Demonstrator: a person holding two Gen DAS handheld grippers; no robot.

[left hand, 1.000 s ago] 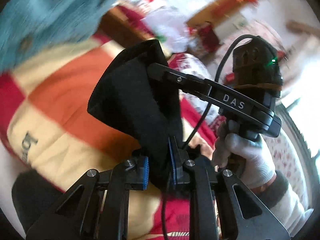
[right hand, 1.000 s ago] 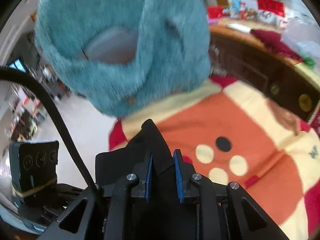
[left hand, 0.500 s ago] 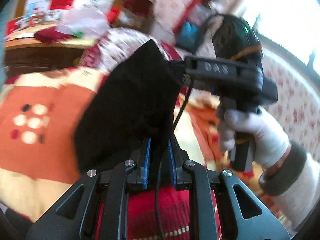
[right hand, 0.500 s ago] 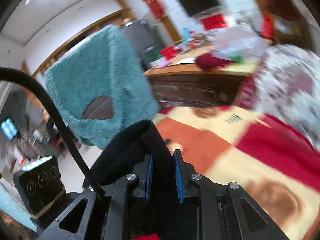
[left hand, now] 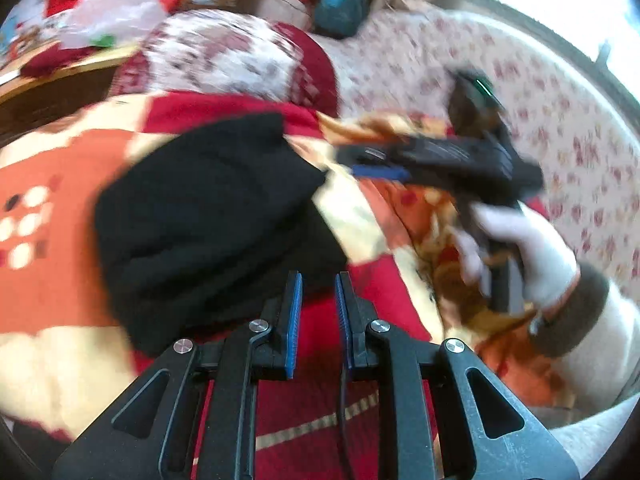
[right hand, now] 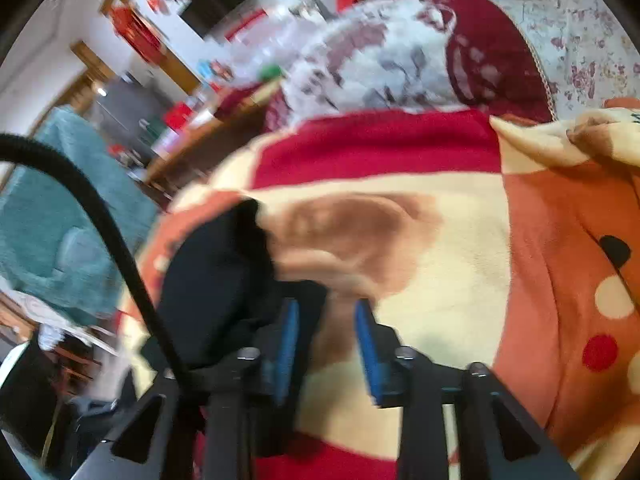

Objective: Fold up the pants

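- Black pants [left hand: 208,216]: lie in a bunched, folded heap on the patterned blanket [left hand: 72,184]. In the left wrist view the heap sits just ahead and to the left of the left tongs. In the right wrist view the same garment [right hand: 216,280] appears at the lower left, beside the right tongs' left finger.
- Left tongs [left hand: 316,312]: the blue pads [left hand: 295,320] stand close together with a narrow gap. Only the red part of the blanket shows through that gap; no cloth is between the pads. The near edge of the pants lies just beside the left pad; contact cannot be determined.
- Right tongs [right hand: 326,340]: the jaws are opening. The blue pads [right hand: 366,344] are apart, and only the cream and brown blanket [right hand: 440,280] shows between them. The pants are clear of the gap, off to its left side.
- Right tongs as seen from the left wrist view [left hand: 376,164]: held level above the blanket, just to the right of the pants heap, gripped by a white-gloved hand [left hand: 520,252] with a dark cuff. The picture is blurred here.
- Blanket: red, orange and cream blocks with dots, spread over a bed or sofa. A white-and-maroon patterned cushion [left hand: 224,52] rests at its far edge.
- Background: a teal fluffy cover [right hand: 60,224] hangs at the left of the right wrist view. A black cable [right hand: 100,216] arcs across the foreground on that side.
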